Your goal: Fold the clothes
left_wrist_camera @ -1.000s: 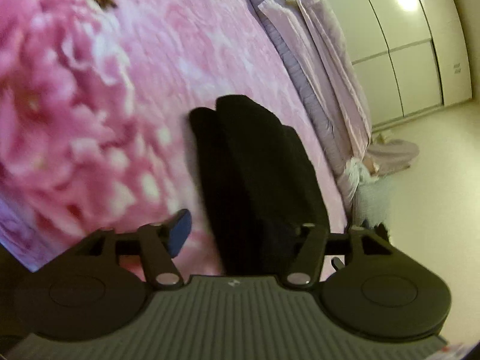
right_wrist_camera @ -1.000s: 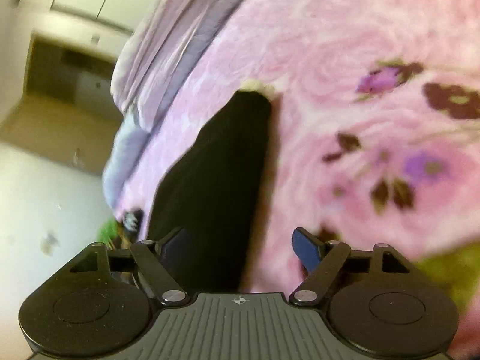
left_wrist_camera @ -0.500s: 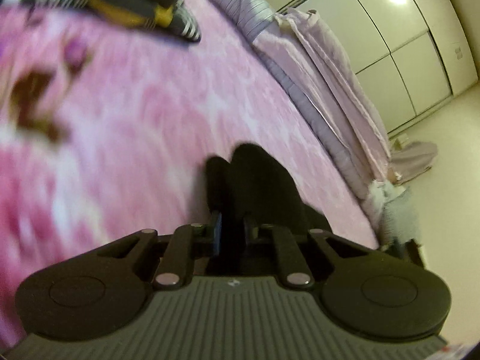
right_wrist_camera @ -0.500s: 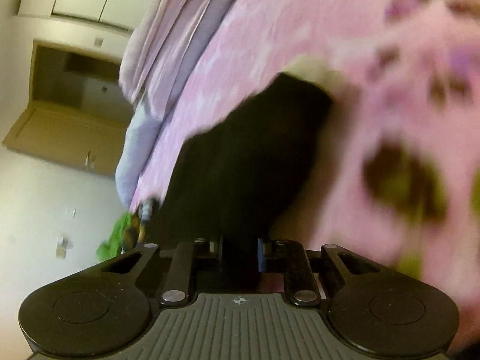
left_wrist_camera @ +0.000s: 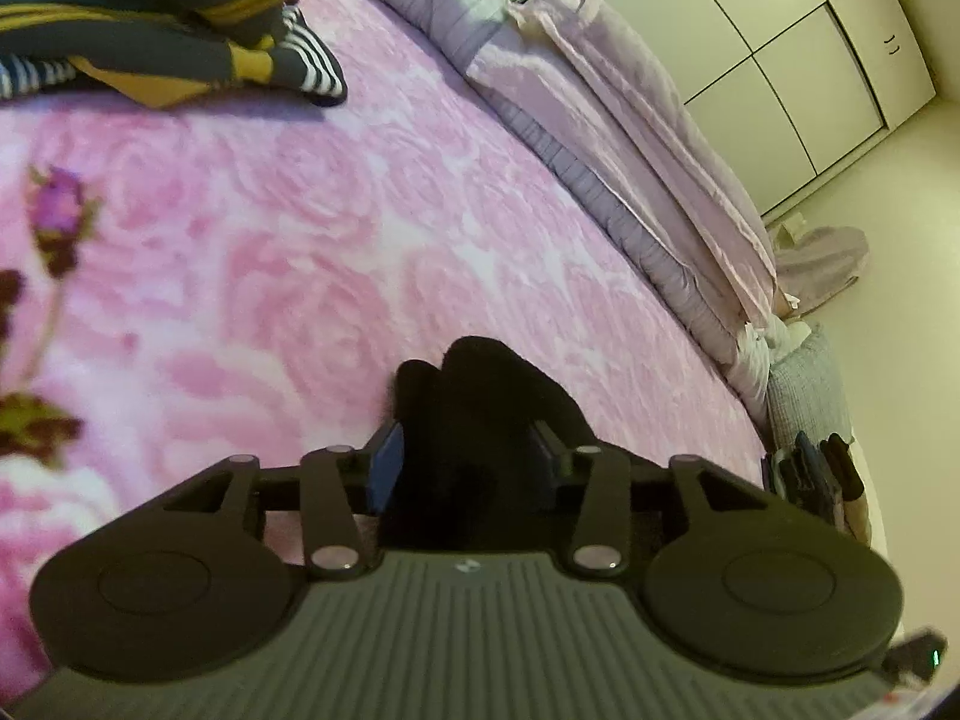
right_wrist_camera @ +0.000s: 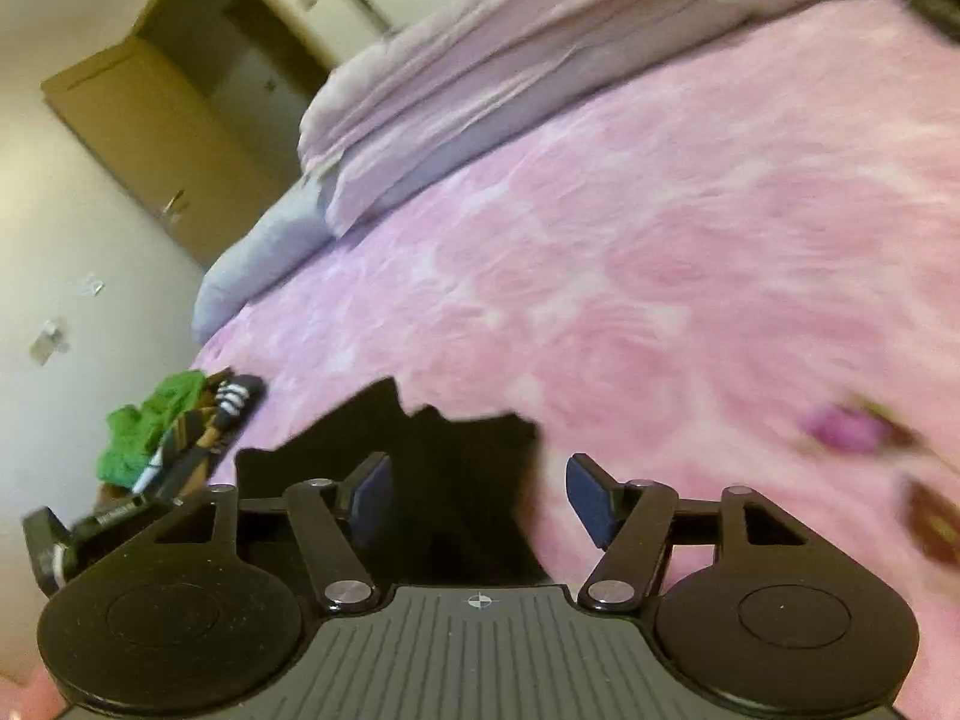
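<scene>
Both grippers opening; black garment [left_wrist_camera: 480, 420] between.

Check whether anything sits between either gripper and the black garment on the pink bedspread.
Nothing visible does. The black garment already lies between the opening jaws of the left gripper, and in the right wrist view it lies between the opening jaws of the right gripper. The pile of clothes lies well off on the pink bedspread.

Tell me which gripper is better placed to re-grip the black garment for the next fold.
Left, probably. The left gripper has the black garment filling the gap between its opening jaws. The right gripper is also opening, wider, with cloth beside only one pad and pink bedspread by the other.
</scene>
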